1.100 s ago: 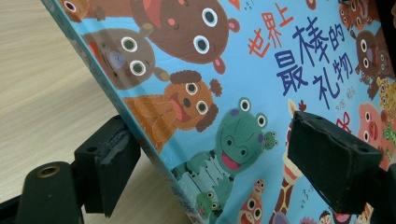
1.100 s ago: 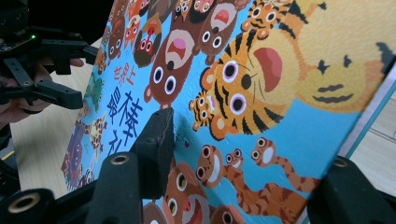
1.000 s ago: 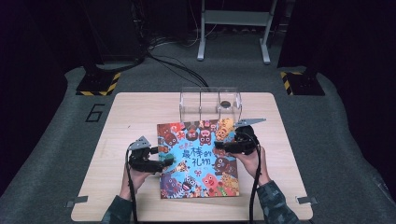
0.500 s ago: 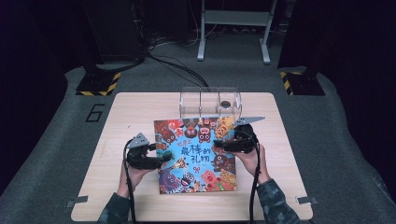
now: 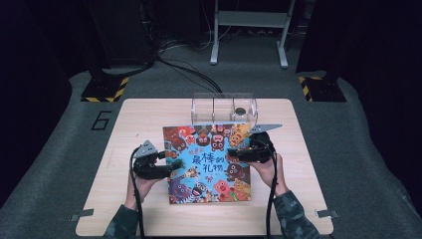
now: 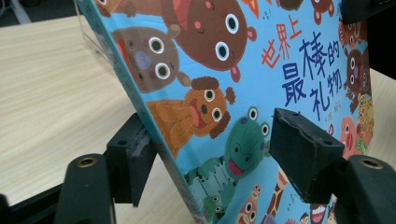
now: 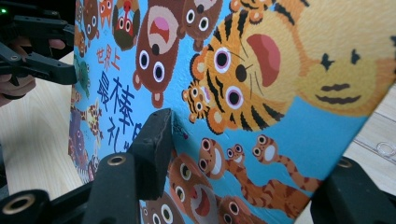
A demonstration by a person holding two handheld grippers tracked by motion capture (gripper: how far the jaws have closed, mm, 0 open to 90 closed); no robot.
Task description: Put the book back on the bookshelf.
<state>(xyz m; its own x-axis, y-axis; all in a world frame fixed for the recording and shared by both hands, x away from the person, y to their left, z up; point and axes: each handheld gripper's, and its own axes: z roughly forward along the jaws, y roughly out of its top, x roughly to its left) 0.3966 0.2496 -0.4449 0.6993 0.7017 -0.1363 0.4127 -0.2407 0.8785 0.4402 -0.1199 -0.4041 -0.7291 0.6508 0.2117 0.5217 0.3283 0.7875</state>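
While the picture book (image 5: 209,162) lies on the wooden table (image 5: 124,124) just in front of the clear plastic box (image 5: 224,109), both grippers work at its two side edges. The right gripper (image 5: 239,154) sits at the book's right edge, near the corner closest to the box; in the right gripper view its jaws are closed on that edge, one pad pressed on the cover (image 7: 243,116) and the other under it, so the book is firmly held there. The left gripper (image 5: 171,164) is at the opposite edge, the spine side, about midway down the book. In the left gripper view the spine (image 6: 154,140) runs between its jaws: one pad touches or nearly touches the underside at the spine, while the pad over the cover stands clearly off it. Those jaws have just been closing with the book between them, but they do not grip it yet.

As I judge it, the work in hand is taking up the book with both grippers, perhaps to lift or open it. The right hold is done; the left hold is only half made. What is left is for the left jaws to close fully on the spine edge, and then whatever is meant for the book. The box beyond the book looks untouched.
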